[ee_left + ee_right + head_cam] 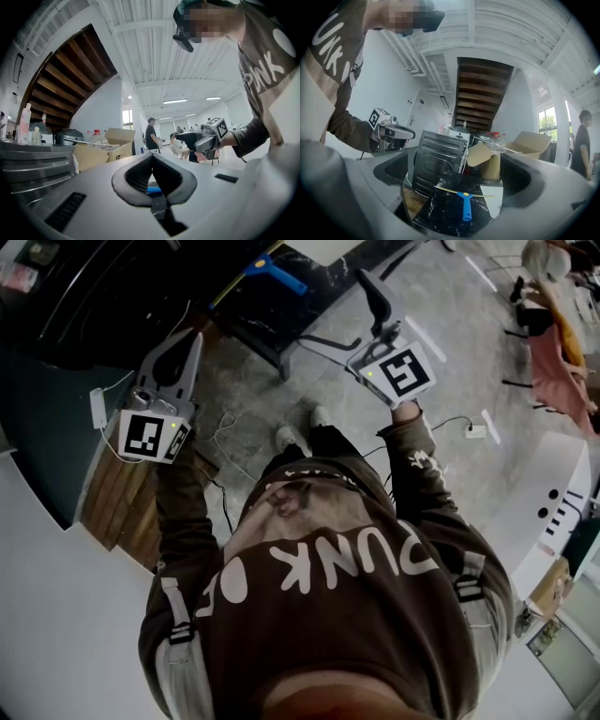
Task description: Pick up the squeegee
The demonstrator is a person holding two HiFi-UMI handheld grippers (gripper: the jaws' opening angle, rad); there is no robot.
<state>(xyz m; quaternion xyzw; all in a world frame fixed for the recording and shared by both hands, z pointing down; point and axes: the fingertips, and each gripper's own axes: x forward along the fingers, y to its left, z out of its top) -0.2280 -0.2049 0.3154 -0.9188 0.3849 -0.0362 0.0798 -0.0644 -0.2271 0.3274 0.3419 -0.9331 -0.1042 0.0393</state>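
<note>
Spread wide the fingers of the right gripper, with nothing but air between the two. Pressed the fingers of the left gripper together at the tips, clamping nothing, with only a sliver of blue showing through the slit lower down. Held both tools out ahead of the chest on bent arms, brown sleeves down to the wrists, marker cubes turned up toward the head camera. Aimed the right gripper at a black marbled table, clear of the tabletop and touching nothing. Pointed the left gripper forward on the left side, well apart from its partner, with a wooden panel just beside the forearm in the head view. Framed between the parted right jaws the squeegee: blue handle toward the camera, thin yellow blade crosswise at the far end, flat on the tabletop and untouched. Showed in the head view as a blue bar near the table's corner, ahead of the person's pale shoes and left of the right gripper's tips. Backed in the right gripper view by a ribbed dark metal appliance and an open cardboard box, under the slats of a wooden stair. Flanked at far right by a bystander in a dark shirt, near a bright window.
</note>
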